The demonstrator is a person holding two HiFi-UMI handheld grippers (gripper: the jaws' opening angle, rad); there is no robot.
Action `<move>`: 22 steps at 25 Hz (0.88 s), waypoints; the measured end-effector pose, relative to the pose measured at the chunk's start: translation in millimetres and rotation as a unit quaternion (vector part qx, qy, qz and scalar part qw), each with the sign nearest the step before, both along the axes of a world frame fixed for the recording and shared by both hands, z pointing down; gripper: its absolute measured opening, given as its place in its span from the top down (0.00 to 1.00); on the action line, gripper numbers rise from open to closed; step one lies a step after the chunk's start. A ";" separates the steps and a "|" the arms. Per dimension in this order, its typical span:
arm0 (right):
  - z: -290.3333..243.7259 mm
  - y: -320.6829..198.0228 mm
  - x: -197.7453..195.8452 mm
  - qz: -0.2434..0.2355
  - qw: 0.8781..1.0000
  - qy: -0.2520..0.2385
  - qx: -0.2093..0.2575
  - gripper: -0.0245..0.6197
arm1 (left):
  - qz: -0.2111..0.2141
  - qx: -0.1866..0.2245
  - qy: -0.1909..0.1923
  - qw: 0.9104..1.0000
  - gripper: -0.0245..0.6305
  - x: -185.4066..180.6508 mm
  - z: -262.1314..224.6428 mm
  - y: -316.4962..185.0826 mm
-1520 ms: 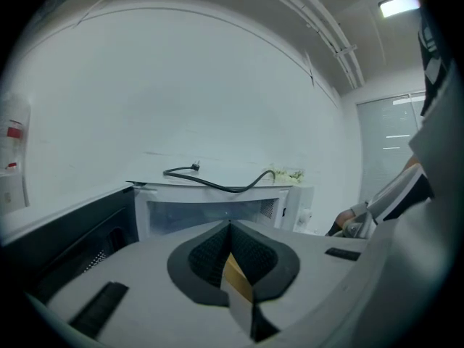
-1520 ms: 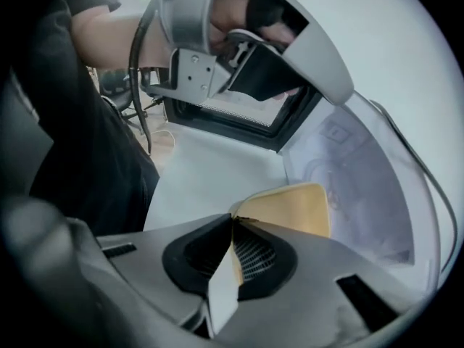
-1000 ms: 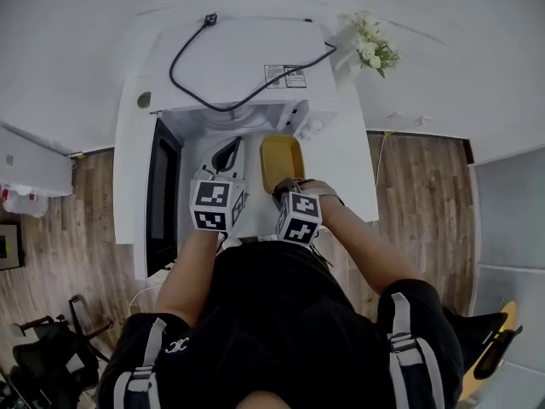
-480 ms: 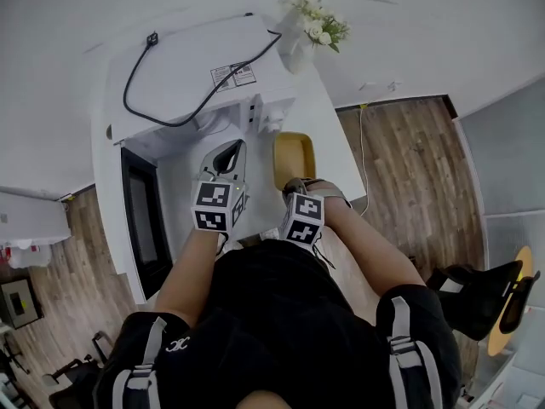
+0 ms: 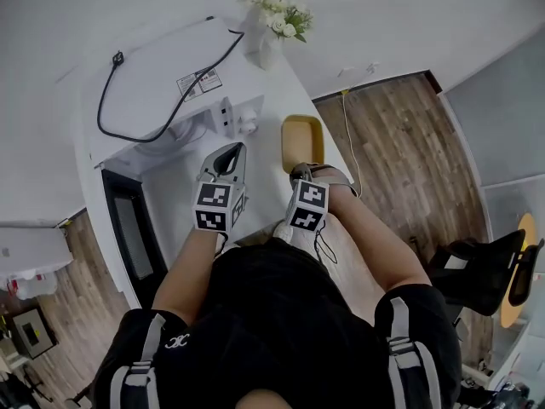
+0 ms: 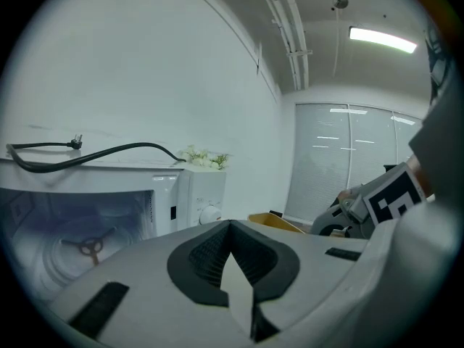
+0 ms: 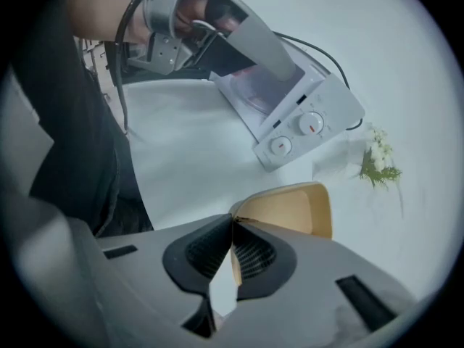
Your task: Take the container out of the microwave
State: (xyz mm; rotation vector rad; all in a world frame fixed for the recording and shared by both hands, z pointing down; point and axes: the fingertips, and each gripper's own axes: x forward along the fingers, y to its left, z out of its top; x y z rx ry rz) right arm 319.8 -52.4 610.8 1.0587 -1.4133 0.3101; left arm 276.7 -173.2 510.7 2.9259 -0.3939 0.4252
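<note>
A yellow container [image 5: 302, 136] is outside the white microwave [image 5: 170, 66], over the white table [image 5: 174, 198] just right of the microwave's control panel. My right gripper [image 5: 300, 170] is shut on its near rim; in the right gripper view the pads pinch the container [image 7: 290, 210] wall at my right gripper [image 7: 232, 227]. I cannot tell whether the container rests on the table. My left gripper [image 5: 228, 153] is shut and holds nothing, in front of the microwave's open cavity [image 6: 80, 241]. In the left gripper view my left gripper [image 6: 230, 227] has its pads together.
The microwave door [image 5: 128, 228] hangs open at the left. A black cable [image 5: 162, 83] lies on the microwave's top. A small vase of flowers [image 5: 277, 20] stands behind the container. The table's right edge [image 5: 341, 156] is close to the container, with wooden floor beyond.
My right gripper has carried the container to the right, from in front of the cavity to beside the control panel. My left gripper has shifted too, still shut and holding nothing.
</note>
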 end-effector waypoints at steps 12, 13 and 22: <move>-3.2 -9.2 20.5 0.010 1.000 0.004 -0.003 0.94 | 0.001 0.007 -0.002 1.000 0.96 13.5 -2.1 -8.0; -3.5 -9.8 20.4 0.008 1.000 0.003 -0.004 0.94 | 0.001 0.007 -0.001 1.000 0.96 14.5 -2.7 -8.2; -6.5 -16.5 24.1 -0.005 1.000 0.008 -0.011 0.94 | -0.004 0.004 0.004 1.000 0.96 18.0 -6.6 -11.1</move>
